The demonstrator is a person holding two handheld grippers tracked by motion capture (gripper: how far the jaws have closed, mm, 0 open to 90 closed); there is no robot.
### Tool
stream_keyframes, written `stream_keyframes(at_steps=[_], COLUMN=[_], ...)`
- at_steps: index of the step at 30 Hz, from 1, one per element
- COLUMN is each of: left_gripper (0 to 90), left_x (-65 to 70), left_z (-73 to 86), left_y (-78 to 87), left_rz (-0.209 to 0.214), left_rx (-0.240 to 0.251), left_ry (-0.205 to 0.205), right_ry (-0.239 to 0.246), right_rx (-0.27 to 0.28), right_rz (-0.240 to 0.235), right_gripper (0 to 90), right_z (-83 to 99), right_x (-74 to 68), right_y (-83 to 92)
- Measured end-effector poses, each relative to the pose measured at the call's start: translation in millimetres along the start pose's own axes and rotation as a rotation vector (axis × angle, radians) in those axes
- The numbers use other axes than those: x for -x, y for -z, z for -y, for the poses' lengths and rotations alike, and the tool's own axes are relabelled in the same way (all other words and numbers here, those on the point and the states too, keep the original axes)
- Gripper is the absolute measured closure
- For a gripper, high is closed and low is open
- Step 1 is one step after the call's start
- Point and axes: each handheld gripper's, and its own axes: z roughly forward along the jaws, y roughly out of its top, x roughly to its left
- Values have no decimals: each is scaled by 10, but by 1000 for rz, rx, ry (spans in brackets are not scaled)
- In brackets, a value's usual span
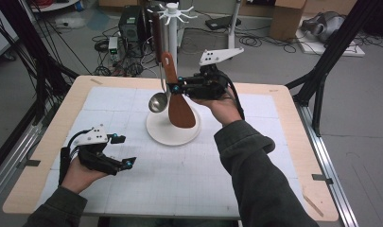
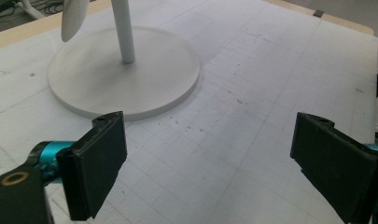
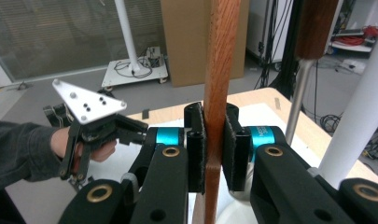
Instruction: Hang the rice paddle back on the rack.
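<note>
The right gripper (image 1: 176,88) had its jaws clamped on the flat handle of a wooden spatula (image 1: 178,101), reddish-brown and smooth-grained, with a broad rounded blade hanging below the jaws. In the right gripper view the black ribbed pads (image 3: 196,149) pressed both faces of the handle (image 3: 219,84), which ran straight up between them. Just beside the jaws, on the side away from the hand, hung a ladle (image 1: 157,101) with a polished steel bowl, a thin metal shank and a dark wooden grip. Behind it rose the white post of a utensil stand (image 1: 172,130), topped by a ring of short hooks and set on a flat round matt base.

The left gripper (image 1: 122,150) was held low over the bench (image 1: 47,156), well apart from the stand, its jaws spread wide with nothing between them. Ahead of those jaws lay the white gridded mat (image 2: 252,84), scuffed and speckled, and beyond it the disc-shaped base with its slim post.
</note>
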Motion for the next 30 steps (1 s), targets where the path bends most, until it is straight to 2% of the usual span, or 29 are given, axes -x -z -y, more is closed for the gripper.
stream_keyframes(at_steps=[5,6,14,22,30], left_gripper=[93,89,70,48,43], left_x=[-8,-1,-7,-24,-24], left_z=[0,2,8,19,16], left_y=[6,-1,-4,-6,5], left_rz=[-8,-6,-11,-24,-22], left_rx=[-4,3,-7,5,4], left_ry=[-10,3,-2,22,18], right_ry=[6,1,15,17,20], right_rx=[10,11,20,28,37], right_rz=[5,8,8,16,24], right_gripper=[823,823,823,823,823], right_z=[-105,-125,-275,-413,-513], right_x=[33,33,45,70,101], right_y=[-12,-12,-35,-22,-16])
